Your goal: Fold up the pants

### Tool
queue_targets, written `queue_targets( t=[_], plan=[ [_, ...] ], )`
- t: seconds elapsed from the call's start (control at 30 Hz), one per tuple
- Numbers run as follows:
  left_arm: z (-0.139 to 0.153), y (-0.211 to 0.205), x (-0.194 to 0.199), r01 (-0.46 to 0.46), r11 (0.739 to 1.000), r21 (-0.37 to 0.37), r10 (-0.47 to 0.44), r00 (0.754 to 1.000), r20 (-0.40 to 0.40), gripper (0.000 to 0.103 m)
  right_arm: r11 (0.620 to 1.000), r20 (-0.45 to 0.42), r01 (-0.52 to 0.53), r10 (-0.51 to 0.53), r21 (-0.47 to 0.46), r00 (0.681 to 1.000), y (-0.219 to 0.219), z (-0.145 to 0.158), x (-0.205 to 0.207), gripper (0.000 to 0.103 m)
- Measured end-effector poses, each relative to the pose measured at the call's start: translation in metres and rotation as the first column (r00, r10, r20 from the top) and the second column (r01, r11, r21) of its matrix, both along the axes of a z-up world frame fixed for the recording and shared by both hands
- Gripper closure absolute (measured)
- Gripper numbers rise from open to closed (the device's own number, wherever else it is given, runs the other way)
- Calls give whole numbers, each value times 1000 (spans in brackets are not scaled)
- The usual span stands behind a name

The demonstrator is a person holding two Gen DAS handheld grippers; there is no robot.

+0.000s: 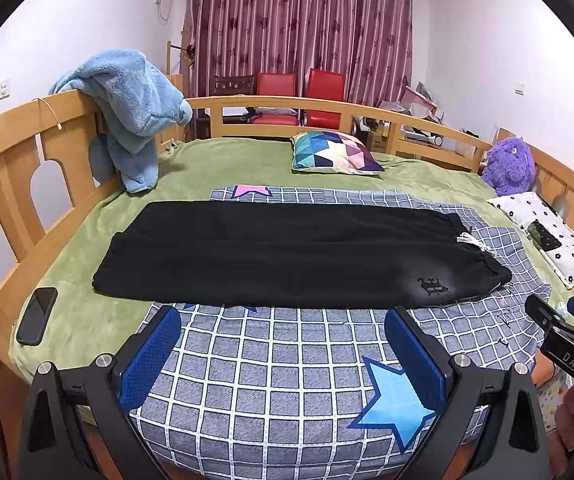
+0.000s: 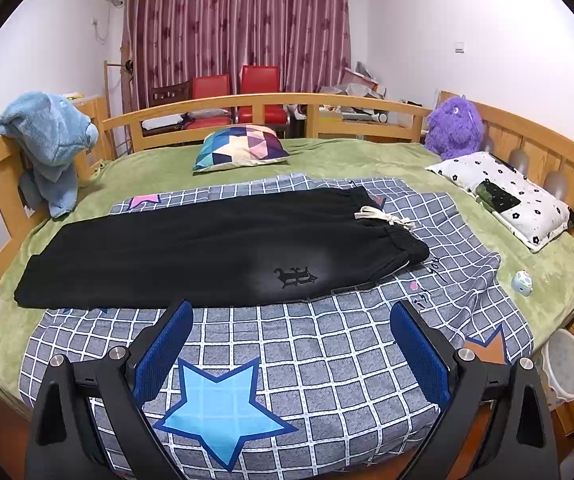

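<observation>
Black pants (image 1: 287, 252) lie flat across the bed on a grey checked blanket (image 1: 279, 364), legs laid together, waistband with a white drawstring (image 1: 473, 242) to the right, cuffs to the left. They also show in the right wrist view (image 2: 207, 252). My left gripper (image 1: 283, 356) is open and empty, hovering over the blanket just in front of the pants' near edge. My right gripper (image 2: 291, 348) is open and empty, also in front of the near edge, nearer the waistband; it shows at the right edge of the left wrist view (image 1: 563, 320).
A phone (image 1: 37, 314) lies on the green bedsheet at the left. A blue towel (image 1: 135, 108) hangs on the wooden bed rail (image 1: 7, 140). A colourful cushion (image 2: 241, 148), a purple plush toy (image 2: 455, 126), a floral pillow (image 2: 503, 196) and a small round object (image 2: 522, 282) lie on the bed.
</observation>
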State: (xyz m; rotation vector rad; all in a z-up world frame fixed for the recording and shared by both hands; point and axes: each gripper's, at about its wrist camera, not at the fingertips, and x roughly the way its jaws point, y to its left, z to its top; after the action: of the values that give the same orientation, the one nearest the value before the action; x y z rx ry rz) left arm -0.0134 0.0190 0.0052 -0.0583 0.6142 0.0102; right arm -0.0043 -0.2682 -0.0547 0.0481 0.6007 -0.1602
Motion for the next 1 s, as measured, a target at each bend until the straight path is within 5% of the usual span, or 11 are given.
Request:
queue_targets(
  t=[1.0],
  plan=[
    [1,0,-1,7,1000,-29,-6,1000,10,1,1000,5,1,-1,-4,1000,3,3,-2,5]
  ],
)
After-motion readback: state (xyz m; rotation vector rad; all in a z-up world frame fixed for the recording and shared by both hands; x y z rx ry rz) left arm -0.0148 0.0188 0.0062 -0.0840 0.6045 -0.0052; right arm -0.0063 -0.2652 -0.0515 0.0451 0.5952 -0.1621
